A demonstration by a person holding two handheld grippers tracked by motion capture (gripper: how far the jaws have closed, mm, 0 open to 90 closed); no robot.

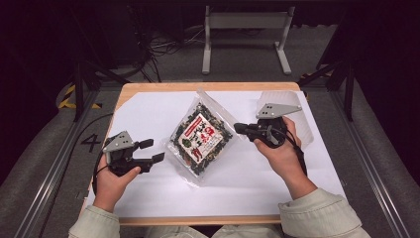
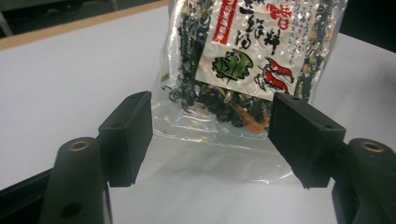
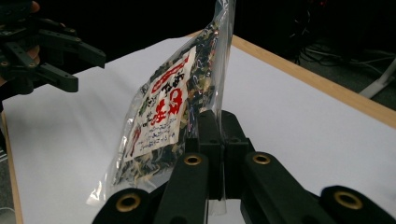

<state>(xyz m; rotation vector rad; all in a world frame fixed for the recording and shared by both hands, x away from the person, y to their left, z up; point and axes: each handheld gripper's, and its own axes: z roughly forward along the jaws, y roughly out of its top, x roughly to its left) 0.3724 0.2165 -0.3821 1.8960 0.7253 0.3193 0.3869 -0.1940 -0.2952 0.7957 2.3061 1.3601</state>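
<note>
While the right gripper (image 3: 219,140) has its jaws pressed together on the clear edge of the packet (image 1: 200,138), the packet stands lifted on that side, with its far lower corner resting on the white sheet (image 1: 148,119) in the middle of the table (image 1: 208,86). The left gripper (image 1: 151,150) has its jaws apart and holds nothing; in the left gripper view the lower seam of the packet (image 2: 243,70) lies between and just beyond the two pads, not touched by them.

I judge the packet to be light, because one thin pinch at the seam carries it. The film looks soft and glossy, so it can bend, crinkle and slip out of smooth pads. The contents seem to be dried dark leaves and small pieces, loose inside, and they may shift toward the low end and break if they are squeezed. The flat sealed border is therefore the better place to take hold, not the filled middle under the printed label (image 1: 198,136).
</note>
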